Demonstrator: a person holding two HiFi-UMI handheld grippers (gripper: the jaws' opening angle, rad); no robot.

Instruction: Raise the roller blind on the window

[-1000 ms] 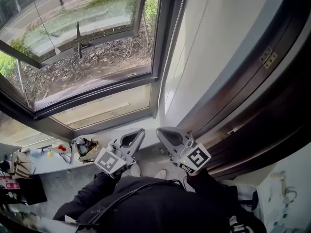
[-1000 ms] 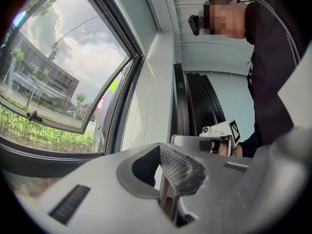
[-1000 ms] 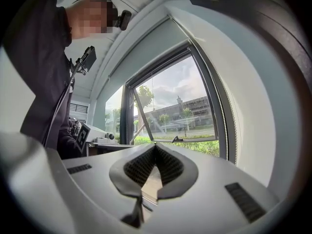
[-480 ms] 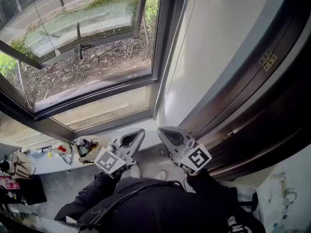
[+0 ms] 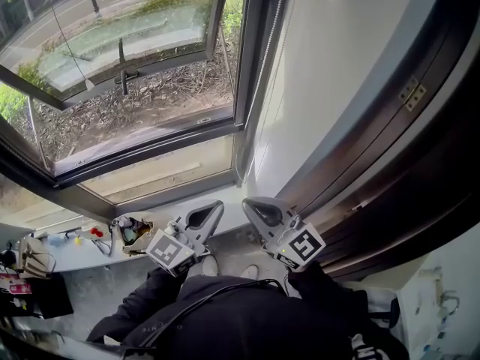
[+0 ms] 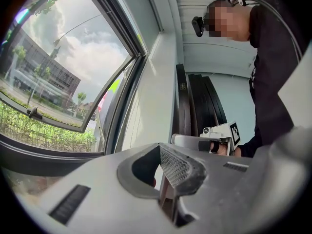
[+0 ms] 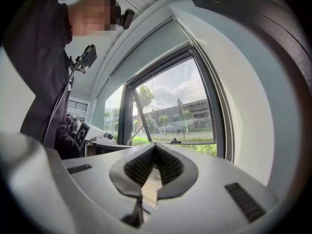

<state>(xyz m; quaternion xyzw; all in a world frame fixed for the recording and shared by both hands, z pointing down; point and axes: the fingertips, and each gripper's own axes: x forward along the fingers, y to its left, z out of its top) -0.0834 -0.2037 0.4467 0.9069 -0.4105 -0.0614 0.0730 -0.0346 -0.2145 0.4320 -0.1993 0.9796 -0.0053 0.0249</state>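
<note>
Roller blind (image 7: 146, 57) at window top, bead chain (image 5: 274, 32) by frame | L claw (image 5: 217, 204) pressed together | R claw (image 5: 247, 202) pressed together

Indoor odds and ends, and the ground outdoors
Low at left, pale ledge (image 5: 79, 252) with small red bits (image 5: 94, 231) and a tangled bundle (image 5: 131, 229), perhaps a bag; at right, dark wooden door frame (image 5: 420, 171) with a brass hinge (image 5: 413, 90) at its edge; outdoors, bed of dry leaves (image 5: 150, 96), strip of grass (image 5: 13, 100), grey building (image 6: 46, 74) beyond a green hedge (image 6: 44, 133)
</note>
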